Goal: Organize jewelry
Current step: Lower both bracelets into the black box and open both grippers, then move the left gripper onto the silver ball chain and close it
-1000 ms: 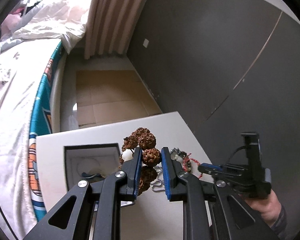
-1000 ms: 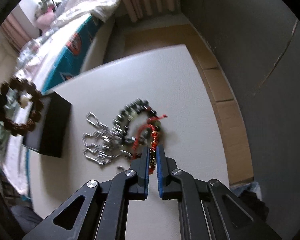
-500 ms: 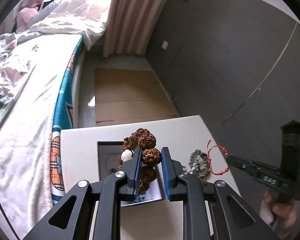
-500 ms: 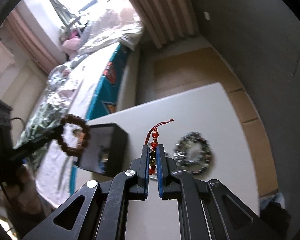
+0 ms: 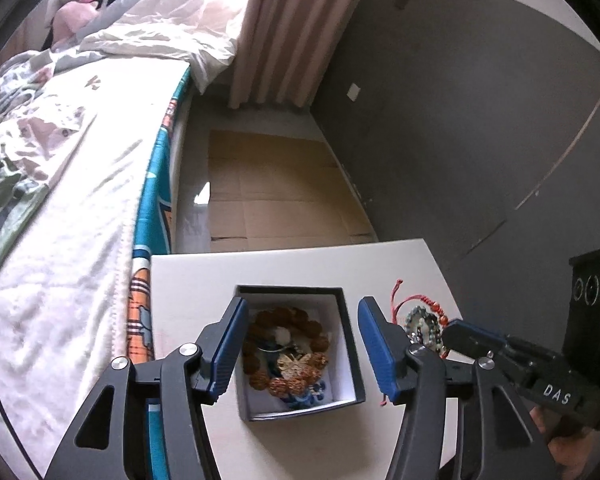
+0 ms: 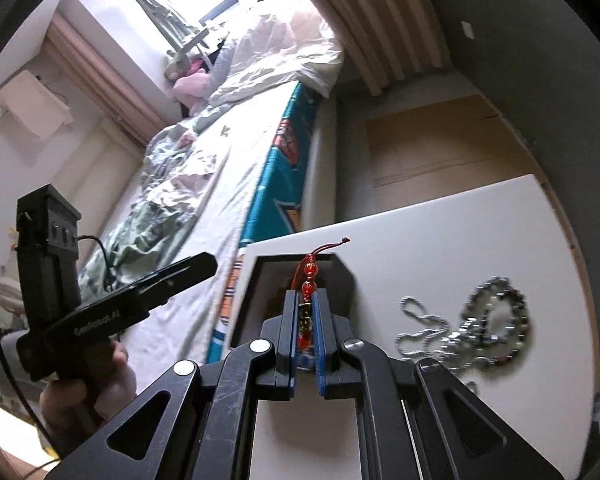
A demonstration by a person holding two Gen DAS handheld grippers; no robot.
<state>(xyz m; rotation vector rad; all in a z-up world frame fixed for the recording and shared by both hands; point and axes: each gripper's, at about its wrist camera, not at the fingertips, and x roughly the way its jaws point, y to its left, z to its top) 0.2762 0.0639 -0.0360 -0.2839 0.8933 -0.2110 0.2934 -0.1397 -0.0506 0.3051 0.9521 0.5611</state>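
A black jewelry box (image 5: 350, 334) with a white lining stands open on the white table (image 5: 196, 280). A brown bead bracelet (image 5: 286, 350) lies inside it. My left gripper (image 5: 300, 344) is open and empty above the box. My right gripper (image 6: 305, 320) is shut on a red cord bracelet (image 6: 308, 276) with red beads and holds it over the box (image 6: 344, 276). It shows at the right in the left wrist view (image 5: 450, 330). A dark bead bracelet (image 6: 500, 320) and a silver chain (image 6: 424, 332) lie on the table (image 6: 440, 240) to the right.
A bed (image 5: 80, 184) with rumpled covers runs along the table's left side. Cardboard sheets (image 5: 276, 196) cover the floor beyond the table. A grey wall (image 5: 480, 120) stands on the right, curtains (image 5: 292, 28) at the far end.
My left gripper opened and dropped the brown bead bracelet into the box. My right gripper lifted the red cord bracelet off the table and carried it left over the box.
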